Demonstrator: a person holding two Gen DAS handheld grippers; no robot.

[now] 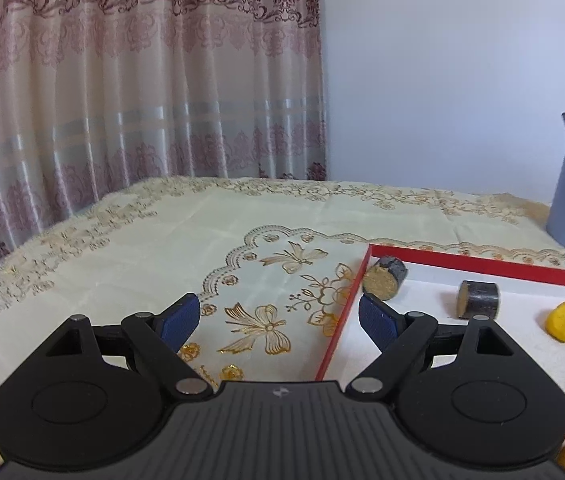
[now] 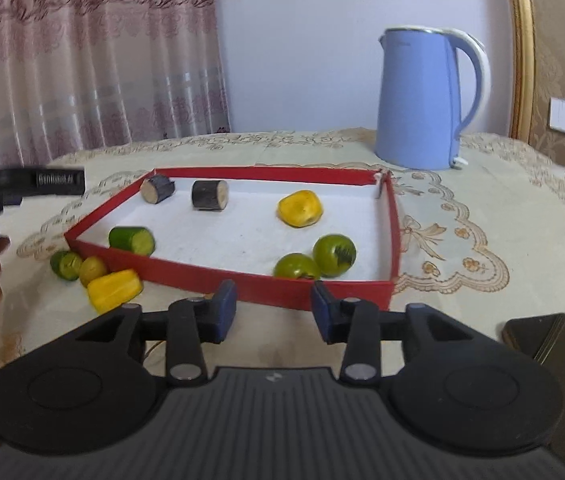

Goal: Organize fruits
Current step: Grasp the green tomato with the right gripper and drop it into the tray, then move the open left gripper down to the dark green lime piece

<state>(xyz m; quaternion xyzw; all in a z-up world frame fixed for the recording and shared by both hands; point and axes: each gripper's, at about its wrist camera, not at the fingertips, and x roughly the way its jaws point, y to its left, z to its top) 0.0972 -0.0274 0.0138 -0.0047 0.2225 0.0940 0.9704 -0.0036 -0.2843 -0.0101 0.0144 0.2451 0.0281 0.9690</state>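
Both my jaws stand open, empty. Just outside the red tray [image 2: 186,278], against its near-left wall on the bench, lies a yellow fruit piece [image 2: 114,290]: likely light, smooth, slippery. I would grip its flat sides gently.
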